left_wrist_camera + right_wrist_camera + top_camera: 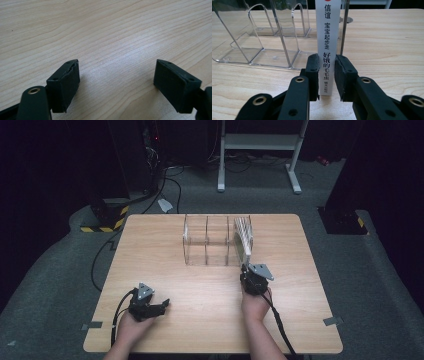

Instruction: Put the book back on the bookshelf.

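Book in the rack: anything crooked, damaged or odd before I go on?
Nothing stands out. The book stands upright in the clear rack's right-hand slot, the right gripper shut on its spine. The left gripper rests open on the table.

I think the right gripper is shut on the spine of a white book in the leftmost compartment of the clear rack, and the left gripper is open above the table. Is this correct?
Not quite. The book stands in the rightmost compartment of the rack, as the high view shows. The rest holds: the right gripper is shut on its spine, and the left gripper is open above the table.
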`<state>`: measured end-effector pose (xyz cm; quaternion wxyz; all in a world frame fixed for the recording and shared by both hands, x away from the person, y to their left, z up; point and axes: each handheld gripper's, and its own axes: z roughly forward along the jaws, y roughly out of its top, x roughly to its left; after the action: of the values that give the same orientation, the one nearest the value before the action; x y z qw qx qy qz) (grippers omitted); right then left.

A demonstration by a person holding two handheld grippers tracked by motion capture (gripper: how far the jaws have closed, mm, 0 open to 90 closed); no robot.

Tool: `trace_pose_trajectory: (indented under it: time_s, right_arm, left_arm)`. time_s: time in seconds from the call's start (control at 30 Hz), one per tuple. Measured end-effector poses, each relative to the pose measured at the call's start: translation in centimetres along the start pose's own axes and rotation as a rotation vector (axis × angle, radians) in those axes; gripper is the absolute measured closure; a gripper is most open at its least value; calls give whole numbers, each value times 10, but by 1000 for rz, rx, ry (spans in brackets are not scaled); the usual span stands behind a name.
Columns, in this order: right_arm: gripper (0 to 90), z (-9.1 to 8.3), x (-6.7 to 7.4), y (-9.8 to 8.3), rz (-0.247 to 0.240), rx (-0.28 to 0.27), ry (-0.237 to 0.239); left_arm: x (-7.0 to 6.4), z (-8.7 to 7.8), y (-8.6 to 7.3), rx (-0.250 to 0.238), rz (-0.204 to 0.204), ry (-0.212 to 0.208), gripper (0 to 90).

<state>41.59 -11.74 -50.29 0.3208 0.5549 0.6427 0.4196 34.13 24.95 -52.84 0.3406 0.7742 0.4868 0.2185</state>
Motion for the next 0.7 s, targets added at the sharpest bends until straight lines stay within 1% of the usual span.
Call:
trace_pose_trajectory:
  time_s: [0.2,0.33,0.43,0.53,0.63,0.7]
  right_arm:
    - [719,0,0,1,-4,2,-2]
    - [656,-2,0,1,-9,5,14]
    - [618,-4,-2,2,-24,-5,29]
    - [570,-4,-5,3,-21,-4,46]
    - [537,-5,-8,4,-19,-8,51]
    - [500,-7,-10,6,-14,-6,59]
  left_arm:
    - [0,0,0,-1,0,1,211]
    - [0,0,0,-1,-2,1,212]
    - [0,0,0,0,-2,2,211]
    - [0,0,0,0,-2,5,212]
    - [-1,0,0,-1,-5,10,210]
    - [-1,0,-1,-1,-7,13,209]
